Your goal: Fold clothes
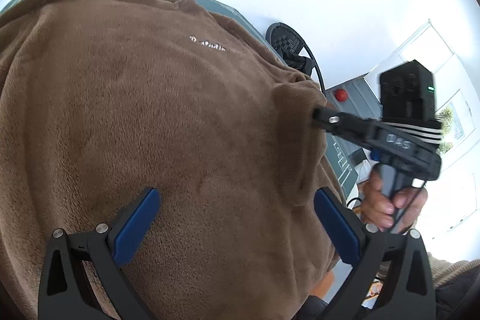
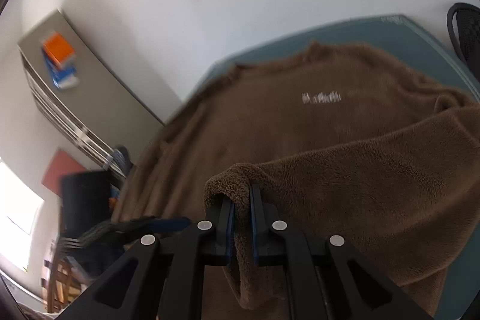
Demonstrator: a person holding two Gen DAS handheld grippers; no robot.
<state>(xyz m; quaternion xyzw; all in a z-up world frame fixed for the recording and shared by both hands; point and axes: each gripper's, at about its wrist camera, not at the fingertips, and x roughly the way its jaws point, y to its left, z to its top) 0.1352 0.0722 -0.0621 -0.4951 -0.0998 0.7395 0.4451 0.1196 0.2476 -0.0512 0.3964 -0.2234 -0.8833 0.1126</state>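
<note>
Left wrist view: brown fleece sweater [image 1: 156, 110] spread over teal bench [image 1: 237, 12], white lettering on chest. Left gripper [image 1: 237, 227] jaws released, wide apart above the fabric, nothing between them. Right gripper [image 1: 322, 116] at the sweater's right edge, a hand [image 1: 390, 203] on its handle.

Right wrist view: right gripper [image 2: 241, 218] jaws clenched on a lifted fold of the sweater [image 2: 300, 122]; grey cabinet [image 2: 90, 86] at left

Right gripper [image 2: 241, 200] clamped on a fleecy cuff of the brown sweater [image 2: 270, 122], sleeve [image 2: 375, 170] draped across from the right. White lettering [image 2: 321, 97] on the chest, blurred. Teal table [image 2: 360, 32] beneath. Left gripper [image 2: 144, 225] low at left, blurred. Grey cabinet [image 2: 99, 86] behind, orange box [image 2: 57, 47] on top.
</note>
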